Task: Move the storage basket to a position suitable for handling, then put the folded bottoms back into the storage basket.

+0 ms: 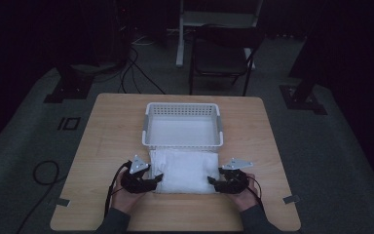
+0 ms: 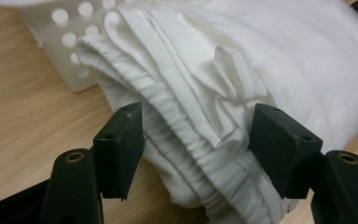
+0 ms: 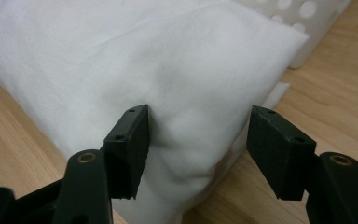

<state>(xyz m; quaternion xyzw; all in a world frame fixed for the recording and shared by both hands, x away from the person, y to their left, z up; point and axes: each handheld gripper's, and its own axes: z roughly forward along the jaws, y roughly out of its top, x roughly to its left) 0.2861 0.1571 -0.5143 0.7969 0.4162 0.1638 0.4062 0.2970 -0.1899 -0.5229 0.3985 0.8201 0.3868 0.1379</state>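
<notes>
high view: a folded white cloth (image 1: 184, 171) lies flat on the wooden tabletop (image 1: 107, 131), its far edge touching or just short of the near wall of a white perforated basket (image 1: 183, 108), which appears empty. the left gripper (image 1: 157, 178) and right gripper (image 1: 211, 181), each held in a hand, flank the near corners of the cloth, one at either side, so that the bundle could be raised evenly without its layers sliding apart. left gripper view: the fingers (image 2: 120, 145) stand spread, with the stacked, gathered edge of the cloth between them; they are released, not yet pinching. this side shows the loose folds, hence the wide opening needed to take in the whole thickness. right gripper view: the fingers (image 3: 129, 144) are likewise spread about the smooth folded corner of the cloth; the left-hand one touches or nearly touches the fabric, the other is apart from it, so nothing is clamped. judged from this arrangement, the step in hand is a two-sided grasp before lifting the cloth forward into the basket; closing unevenly could let the inner layers slip out.
</notes>
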